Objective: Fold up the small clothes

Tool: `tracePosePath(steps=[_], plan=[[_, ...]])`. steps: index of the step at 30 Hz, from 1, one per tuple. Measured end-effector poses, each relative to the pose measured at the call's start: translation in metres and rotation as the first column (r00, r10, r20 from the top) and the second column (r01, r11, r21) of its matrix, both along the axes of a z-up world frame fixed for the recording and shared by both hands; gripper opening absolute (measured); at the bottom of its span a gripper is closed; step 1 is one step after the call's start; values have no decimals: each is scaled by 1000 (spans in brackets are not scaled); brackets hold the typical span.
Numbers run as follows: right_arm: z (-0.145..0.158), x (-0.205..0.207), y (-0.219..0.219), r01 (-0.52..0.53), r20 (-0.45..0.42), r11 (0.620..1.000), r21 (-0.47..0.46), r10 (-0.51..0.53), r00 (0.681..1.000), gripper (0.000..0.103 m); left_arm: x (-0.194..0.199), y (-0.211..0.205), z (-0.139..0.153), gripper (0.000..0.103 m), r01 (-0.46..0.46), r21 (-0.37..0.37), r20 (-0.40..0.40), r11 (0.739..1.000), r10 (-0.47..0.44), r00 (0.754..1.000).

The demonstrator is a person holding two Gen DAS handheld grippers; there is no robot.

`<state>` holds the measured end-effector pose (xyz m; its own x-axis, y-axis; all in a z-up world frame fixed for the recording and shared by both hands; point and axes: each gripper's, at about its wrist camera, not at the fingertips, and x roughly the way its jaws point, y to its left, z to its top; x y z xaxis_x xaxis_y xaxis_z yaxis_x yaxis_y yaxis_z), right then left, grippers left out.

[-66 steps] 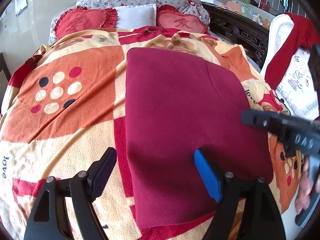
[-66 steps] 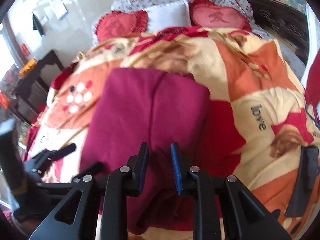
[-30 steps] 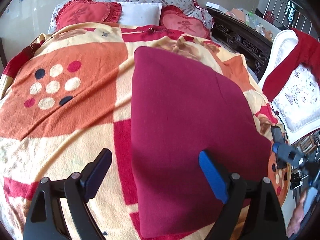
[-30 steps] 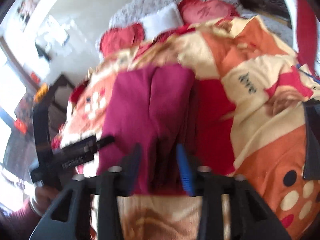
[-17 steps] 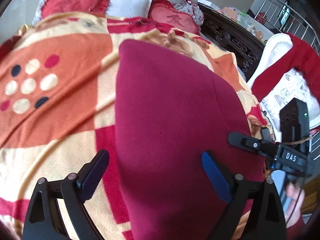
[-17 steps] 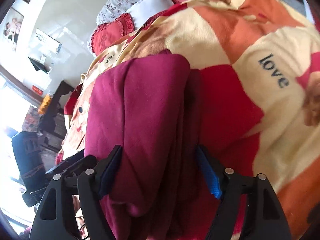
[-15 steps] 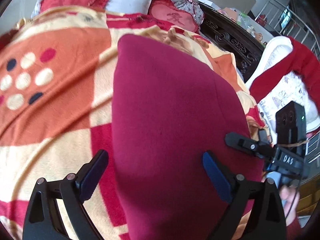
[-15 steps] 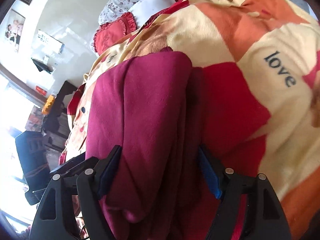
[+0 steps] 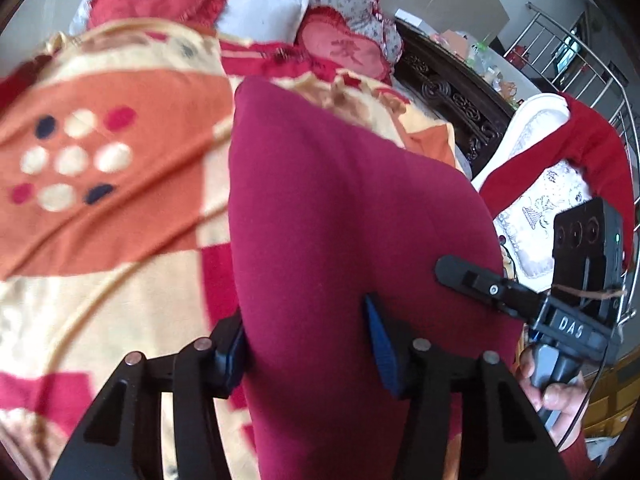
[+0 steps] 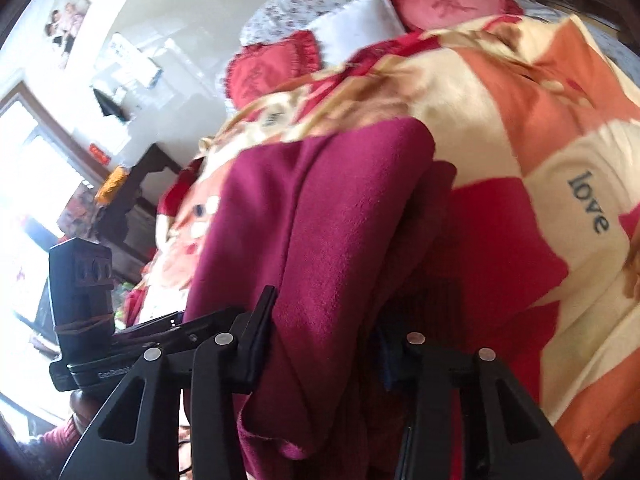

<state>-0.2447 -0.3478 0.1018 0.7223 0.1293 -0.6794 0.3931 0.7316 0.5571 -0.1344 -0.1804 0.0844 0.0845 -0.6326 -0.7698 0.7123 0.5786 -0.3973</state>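
Note:
A folded maroon garment (image 9: 344, 208) lies lengthwise on a patterned blanket (image 9: 104, 112). My left gripper (image 9: 304, 348) straddles its near left part; its jaws are closing and both pads press into the bunched cloth. In the right wrist view the same garment (image 10: 332, 208) shows layered folds. My right gripper (image 10: 324, 340) has its jaws closing on the near right edge, with cloth filling the gap between the fingers. A hand (image 9: 560, 392) holds the right gripper's handle at the garment's right side. The garment's near end is hidden under both grippers.
Two red heart cushions (image 9: 344, 50) and a white pillow (image 9: 260, 16) sit at the head of the bed. A dark carved bed frame (image 9: 452, 92) and a white chair with a red cloth (image 9: 592, 136) stand to the right. A dark side table (image 10: 140, 184) stands left.
Both grippers' jaws have narrowed from wide apart onto the garment. The cloth between them now bulges up. The right gripper has moved in along the garment's right edge.

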Motion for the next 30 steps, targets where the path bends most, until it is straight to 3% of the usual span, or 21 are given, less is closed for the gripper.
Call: tracePosePath(steps=[5,9,13,15,17,22,25,28,30], plan=[[17,16,37,-80,43,996,47,78,996,22,-3,58,21,55,-70,19,25,997,69,997],[5,33,72,-156,48,984,90,152,987,23,-5,100,12,55,-147,78,45,986,143,989],[-35,51,100,-181,-43,970,162,190,981,26,-4,122,-27,60,-183,150,0,972,185,983],[-50,53,107,-176,-131,973,151,196,972,30,-4,132,-35,68,-207,111,-23,972,211,977],[-44,43,106,-167,-121,975,144,185,975,30,-7,135,-29,74,-221,95,11,971,221,975],[0,17,107,-147,-133,989,-14,144,981,30,-12,137,-21,83,-232,100,93,968,223,970],[30,17,127,-205,-112,970,-131,191,975,26,-17,139,-18,83,-243,119,128,963,227,965],[40,21,150,-270,-95,942,-200,256,962,19,-20,139,-16,83,-257,128,143,958,238,961],[31,26,165,-298,-149,921,-249,268,952,16,-22,141,-14,83,-267,129,154,955,247,957]])
